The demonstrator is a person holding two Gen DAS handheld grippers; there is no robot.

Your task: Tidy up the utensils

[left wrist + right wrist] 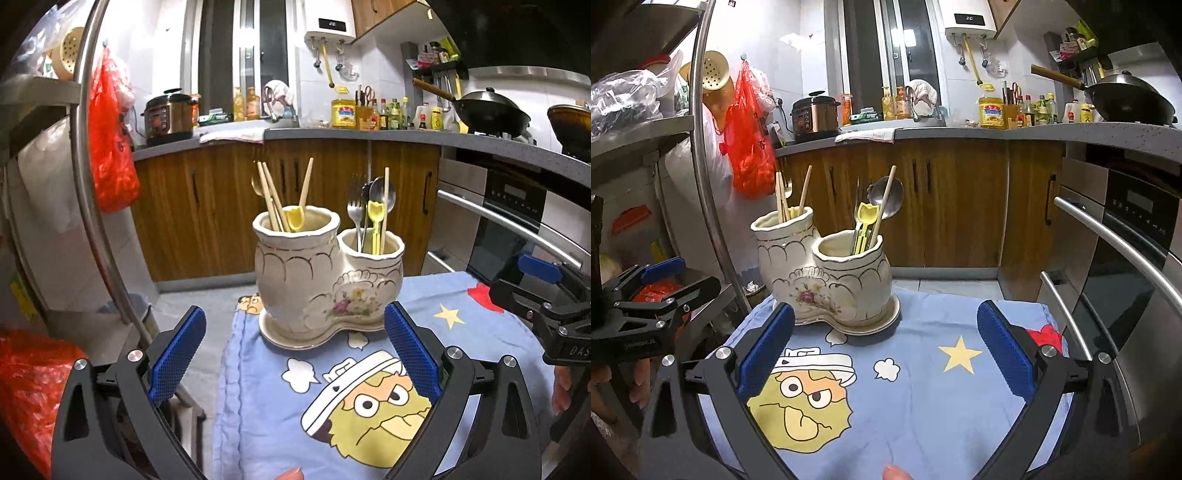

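Utensils (373, 210) are seen standing in a twin ceramic holder (325, 280) at frame centre on the blue cloth (461, 332). Left gripper (295, 354) and right gripper (886, 350) are both spread, empty. If a tall chopstick (385, 206) is pulled sideways, the holder could be tipped.

holder (325, 280): 1, two compartments | chopsticks (269, 195): 4 | yellow spoons (375, 221): 2 | forks (354, 210): 1 | metal spoons (380, 190): 1

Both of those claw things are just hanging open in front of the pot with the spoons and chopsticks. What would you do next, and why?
Probably ease the right gripper forward and up toward the lone chopstick in the shorter pot. Both grippers are open and empty, the other chopsticks stand in the taller pot, so that one looks misplaced.
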